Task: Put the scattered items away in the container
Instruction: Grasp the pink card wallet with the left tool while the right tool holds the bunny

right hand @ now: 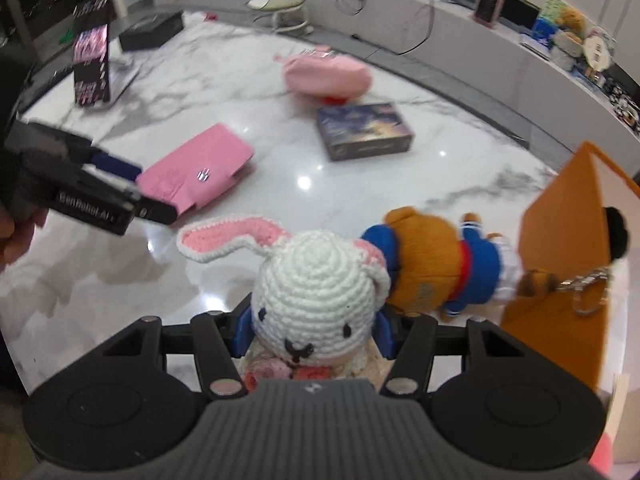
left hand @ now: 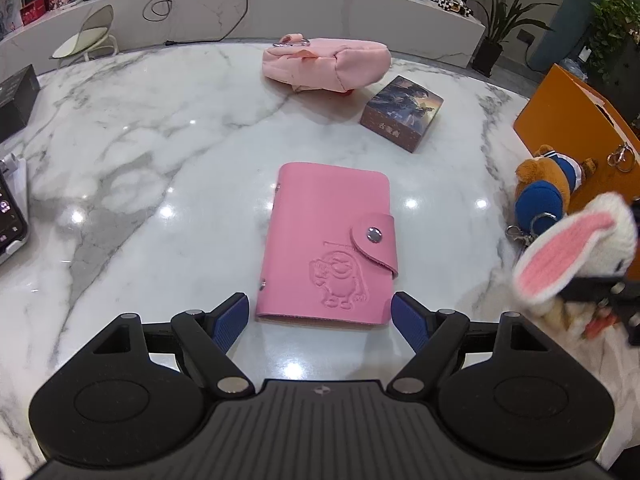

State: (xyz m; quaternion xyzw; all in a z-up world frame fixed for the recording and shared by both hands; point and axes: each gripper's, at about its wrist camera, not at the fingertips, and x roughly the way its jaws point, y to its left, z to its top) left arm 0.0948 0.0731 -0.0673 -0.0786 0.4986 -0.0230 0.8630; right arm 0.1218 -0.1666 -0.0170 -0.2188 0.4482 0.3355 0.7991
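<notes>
wallet (left hand: 328, 240) pink | rabbit (right hand: 320, 292) white, pink ears | table (left hand: 160, 160) grey-veined marble

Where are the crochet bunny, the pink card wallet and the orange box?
crochet bunny (right hand: 320, 280), right wrist view, on its white head.
pink card wallet (left hand: 320, 216), left wrist view, on the plain cover above the snap strap.
orange box (right hand: 560, 208), right wrist view, on its near side wall.

Both views are bright and evenly lit from overhead. Small round white glare spots dot the glossy marble table (left hand: 140, 152), and shadows are soft and faint. Fisheye distortion bends the table edge and darkens the corners. The left wrist view is sharp; the right wrist view is blurred, most around the pink pouch (right hand: 326, 74).
</notes>
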